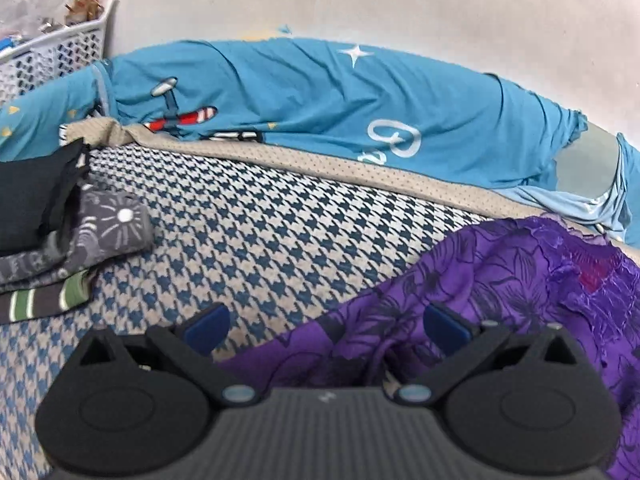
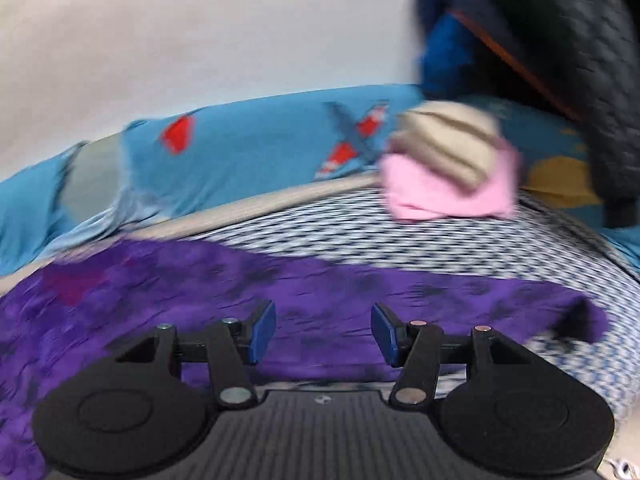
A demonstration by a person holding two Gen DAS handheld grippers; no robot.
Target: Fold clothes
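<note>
A purple flower-patterned garment (image 1: 500, 280) lies crumpled on the houndstooth cover (image 1: 260, 232), at the lower right in the left wrist view. My left gripper (image 1: 326, 326) hovers over its near edge, blue pads wide apart with nothing pinched. In the blurred right wrist view the same purple garment (image 2: 200, 280) spreads across the lower half. My right gripper (image 2: 324, 332) is just above it, open, its fingers (image 2: 262, 330) apart with only cloth lying beneath the gap.
A blue printed cloth (image 1: 320, 100) runs along the back by the pale wall. Folded dark, grey and striped clothes (image 1: 60, 240) are stacked at the left, below a white basket (image 1: 52, 56). Folded pink and beige pieces (image 2: 448, 168) sit at the back right, near a dark object (image 2: 580, 60).
</note>
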